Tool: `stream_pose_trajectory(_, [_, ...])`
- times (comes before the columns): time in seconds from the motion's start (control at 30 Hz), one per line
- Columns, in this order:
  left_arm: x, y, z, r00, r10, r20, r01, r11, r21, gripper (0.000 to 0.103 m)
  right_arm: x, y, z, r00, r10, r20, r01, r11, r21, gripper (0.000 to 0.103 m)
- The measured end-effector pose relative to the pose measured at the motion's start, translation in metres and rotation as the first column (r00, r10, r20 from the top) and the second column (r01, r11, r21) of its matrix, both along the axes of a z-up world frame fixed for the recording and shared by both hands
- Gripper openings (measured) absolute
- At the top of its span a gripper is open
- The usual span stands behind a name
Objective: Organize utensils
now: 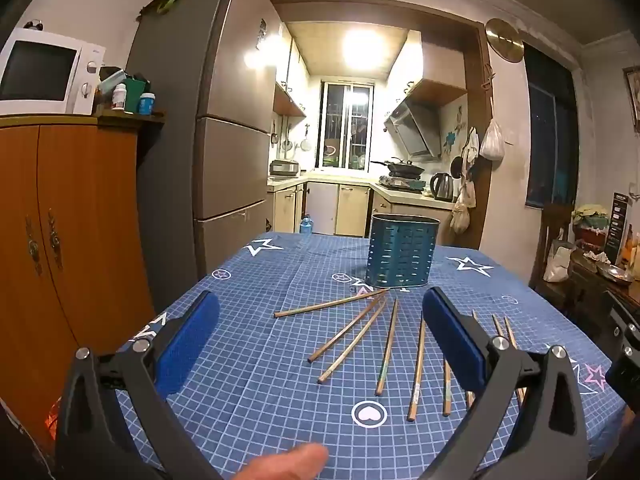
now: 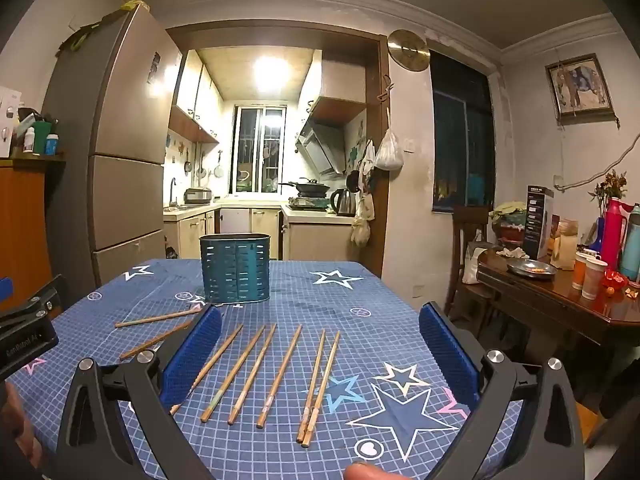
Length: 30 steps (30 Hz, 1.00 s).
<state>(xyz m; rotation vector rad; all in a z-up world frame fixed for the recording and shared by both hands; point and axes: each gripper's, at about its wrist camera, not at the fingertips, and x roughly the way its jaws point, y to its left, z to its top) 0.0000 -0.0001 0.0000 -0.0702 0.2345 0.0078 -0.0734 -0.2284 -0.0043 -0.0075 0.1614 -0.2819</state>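
Observation:
Several wooden chopsticks [image 1: 348,334] lie fanned out on the blue star-patterned tablecloth [image 1: 256,380]; they also show in the right wrist view [image 2: 280,372]. A teal perforated utensil holder [image 1: 401,251] stands upright behind them, and shows in the right wrist view [image 2: 235,268] too. My left gripper [image 1: 320,344] is open and empty, hovering above the table in front of the chopsticks. My right gripper [image 2: 320,354] is open and empty, held above the right-hand chopsticks.
A wooden cabinet [image 1: 68,232] with a microwave and a tall fridge [image 1: 224,120] stand left of the table. A dark wooden side table [image 2: 568,300] with cups, flasks and a metal dish stands at the right, with a chair [image 2: 468,248] behind it.

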Motion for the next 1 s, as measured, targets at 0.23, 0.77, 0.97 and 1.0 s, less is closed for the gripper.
stream_pose_trajectory(0.23, [-0.001,-0.001,0.000,1.000,0.002,0.003,-0.002,1.000,0.008,0.098,-0.001,0.000,0.000,1.000,-0.004,-0.002,0.004,1.000,-0.002,0.099])
stream_pose_trajectory(0.77, [0.006,0.000,-0.009,0.999,-0.001,-0.034,0.001,1.000,-0.008,0.098,0.017,0.003,-0.005,0.998,-0.025,-0.051,0.024,0.999,-0.027,0.099])
stream_pose_trajectory(0.97, [0.010,0.000,-0.011,0.999,-0.010,-0.051,0.010,1.000,-0.007,0.098,0.026,0.006,-0.010,0.997,-0.033,-0.073,0.030,0.999,-0.034,0.099])
stream_pose_trajectory(1.0, [0.011,-0.001,-0.012,0.999,-0.010,-0.053,0.010,1.000,-0.006,0.098,0.027,0.007,-0.010,0.997,-0.032,-0.076,0.030,0.999,-0.035,0.099])
